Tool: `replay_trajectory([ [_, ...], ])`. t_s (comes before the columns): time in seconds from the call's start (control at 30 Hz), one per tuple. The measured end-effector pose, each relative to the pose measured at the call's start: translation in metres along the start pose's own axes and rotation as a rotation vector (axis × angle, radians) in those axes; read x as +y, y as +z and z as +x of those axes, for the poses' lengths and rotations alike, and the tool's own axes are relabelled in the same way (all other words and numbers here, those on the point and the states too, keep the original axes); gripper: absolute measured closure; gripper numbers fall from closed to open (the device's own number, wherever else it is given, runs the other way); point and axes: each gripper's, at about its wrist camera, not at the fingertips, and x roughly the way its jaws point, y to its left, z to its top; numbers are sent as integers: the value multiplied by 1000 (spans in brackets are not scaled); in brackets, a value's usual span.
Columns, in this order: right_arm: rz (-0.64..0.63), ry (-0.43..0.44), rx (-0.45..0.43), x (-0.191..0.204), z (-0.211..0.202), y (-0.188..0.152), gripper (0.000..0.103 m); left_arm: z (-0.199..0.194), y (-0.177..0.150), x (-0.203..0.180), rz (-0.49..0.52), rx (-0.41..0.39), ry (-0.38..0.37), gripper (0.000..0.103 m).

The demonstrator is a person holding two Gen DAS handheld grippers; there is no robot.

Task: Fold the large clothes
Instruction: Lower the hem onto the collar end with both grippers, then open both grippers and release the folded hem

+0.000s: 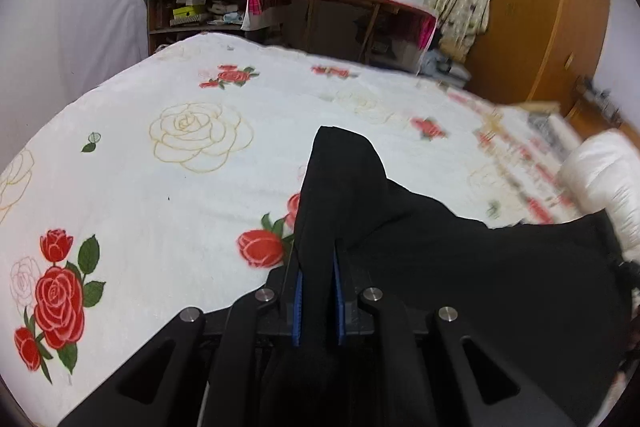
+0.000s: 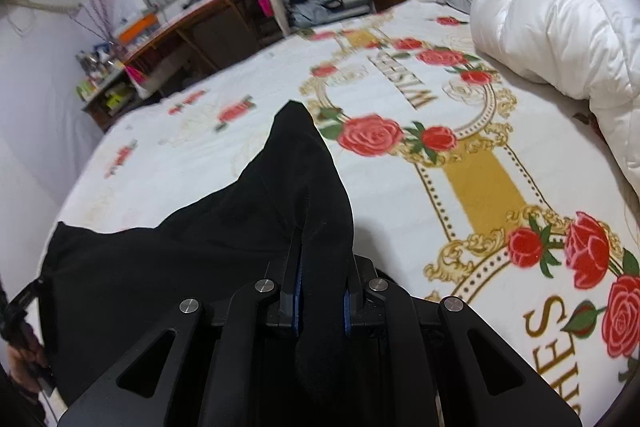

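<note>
A large black garment (image 1: 460, 259) hangs stretched between my two grippers above the bed. My left gripper (image 1: 318, 223) is shut on one corner of it; the cloth wraps over the fingers and hides the tips. In the right wrist view the same black garment (image 2: 180, 251) spreads to the left. My right gripper (image 2: 322, 223) is shut on its other corner, also draped in cloth. The other gripper (image 2: 24, 311) shows at the far left edge of the right wrist view.
The bed (image 1: 180, 179) carries a white blanket with red roses (image 2: 372, 135) and gold lettering. A white duvet (image 2: 560, 27) is bunched at its right. A desk (image 1: 340, 15), cluttered shelves (image 1: 192, 7), curtains and a wooden wardrobe (image 1: 540, 7) stand beyond.
</note>
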Motion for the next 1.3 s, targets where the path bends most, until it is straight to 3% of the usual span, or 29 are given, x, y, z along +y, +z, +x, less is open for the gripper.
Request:
replay_trajectory([
  [0.1, -2, -45, 52, -5, 34, -12, 89, 30, -17, 3, -7, 37, 25, 89],
  [0.2, -35, -84, 58, -3, 54, -22, 89, 41, -25, 1, 2, 17, 44, 88],
  [0.4, -37, -103, 60, -7, 73, -28, 87, 55, -32, 2, -20, 4, 54, 84],
  [0.57, -57, -141, 97, -4, 80, -25, 83, 63, -26, -4, 4, 55, 101, 78],
  [0.7, -66, -171, 102, -1, 60, -18, 76, 51, -14, -2, -15, 83, 105, 76],
  [0.87, -49, -99, 41, 3, 10, -15, 73, 14, -1, 4, -38, 31, 107, 76],
  [0.97, -46, -17, -48, 13, -29, -25, 50, -24, 0, 2, -49, -54, 83, 76],
  [1.03, -49, 34, -94, 24, -50, -44, 48, -52, -12, -10, -36, -107, 36, 75],
  [1.1, -83, 69, -101, 37, -54, -62, 47, -68, -31, -29, 21, -136, -13, 72],
  [1.17, -153, 51, -85, 53, -41, -79, 47, -64, -46, -48, 88, -124, -46, 72],
  [1.23, -191, 7, -57, 59, -16, -86, 47, -43, -57, -60, 136, -81, -31, 72],
  [1.3, -218, -38, -61, 55, 3, -89, 48, -15, -65, -58, 119, -14, 2, 72],
])
